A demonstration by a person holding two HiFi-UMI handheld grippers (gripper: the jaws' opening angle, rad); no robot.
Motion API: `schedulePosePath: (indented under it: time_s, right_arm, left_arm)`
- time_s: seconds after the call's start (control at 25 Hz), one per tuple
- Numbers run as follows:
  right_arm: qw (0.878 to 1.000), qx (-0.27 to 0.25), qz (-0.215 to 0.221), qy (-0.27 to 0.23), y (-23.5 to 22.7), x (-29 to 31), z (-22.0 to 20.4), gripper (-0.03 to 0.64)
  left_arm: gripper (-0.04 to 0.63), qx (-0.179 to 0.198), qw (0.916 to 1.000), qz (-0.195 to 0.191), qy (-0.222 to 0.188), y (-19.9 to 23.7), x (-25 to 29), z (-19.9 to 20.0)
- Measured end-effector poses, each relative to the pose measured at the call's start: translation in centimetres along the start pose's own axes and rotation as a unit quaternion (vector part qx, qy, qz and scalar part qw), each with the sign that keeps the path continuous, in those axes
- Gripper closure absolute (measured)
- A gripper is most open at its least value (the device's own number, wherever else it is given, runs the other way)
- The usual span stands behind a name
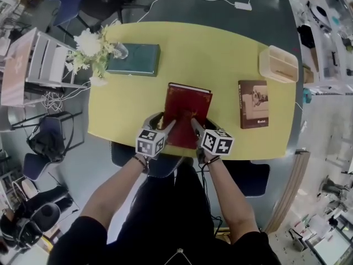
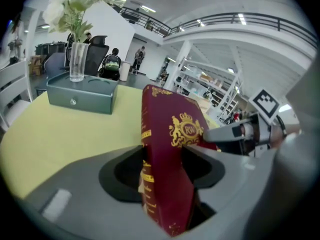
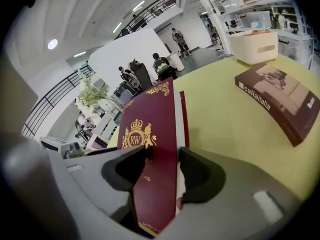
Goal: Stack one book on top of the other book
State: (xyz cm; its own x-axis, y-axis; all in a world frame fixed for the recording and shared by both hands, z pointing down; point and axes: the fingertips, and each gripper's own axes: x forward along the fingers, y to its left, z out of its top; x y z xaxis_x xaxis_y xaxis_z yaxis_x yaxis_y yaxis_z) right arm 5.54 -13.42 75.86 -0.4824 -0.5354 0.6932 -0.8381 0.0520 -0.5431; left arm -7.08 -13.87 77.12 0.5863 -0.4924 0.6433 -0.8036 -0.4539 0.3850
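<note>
A dark red book (image 1: 186, 114) with a gold crest lies lengthwise over the near middle of the yellow table (image 1: 220, 59). I cannot tell whether its far edge touches the table. My left gripper (image 1: 167, 127) is shut on the book's near left corner, and the pads press both covers in the left gripper view (image 2: 165, 159). The right gripper (image 1: 196, 126) is shut on the near right corner (image 3: 162, 166). A brown book (image 1: 253, 104) lies flat at the table's right, also visible as the brown book (image 3: 282, 101) in the right gripper view.
A teal box (image 1: 134, 59) with a glass vase of white flowers (image 1: 94, 48) stands at the back left. A cream tray (image 1: 278, 64) sits at the back right corner. Chairs (image 1: 49, 137) and clutter surround the table.
</note>
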Motion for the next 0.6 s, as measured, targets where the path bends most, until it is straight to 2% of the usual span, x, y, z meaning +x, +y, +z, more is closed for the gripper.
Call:
schedulePosePath:
  time_s: [0.28,0.6]
  right_arm:
    - [1.0,0.017,-0.009,-0.016,-1.9,2.3,-1.1,0.399]
    - [1.0,0.016,-0.018,-0.011,-2.8,3.6,-2.1,0.399]
  left_arm:
    - [0.337,-0.02,0.9998,-0.001,0.007,1.2,2.0,-1.7]
    - [0.337,-0.028,0.9996,0.001,0.009,1.8,2.9,-2.9]
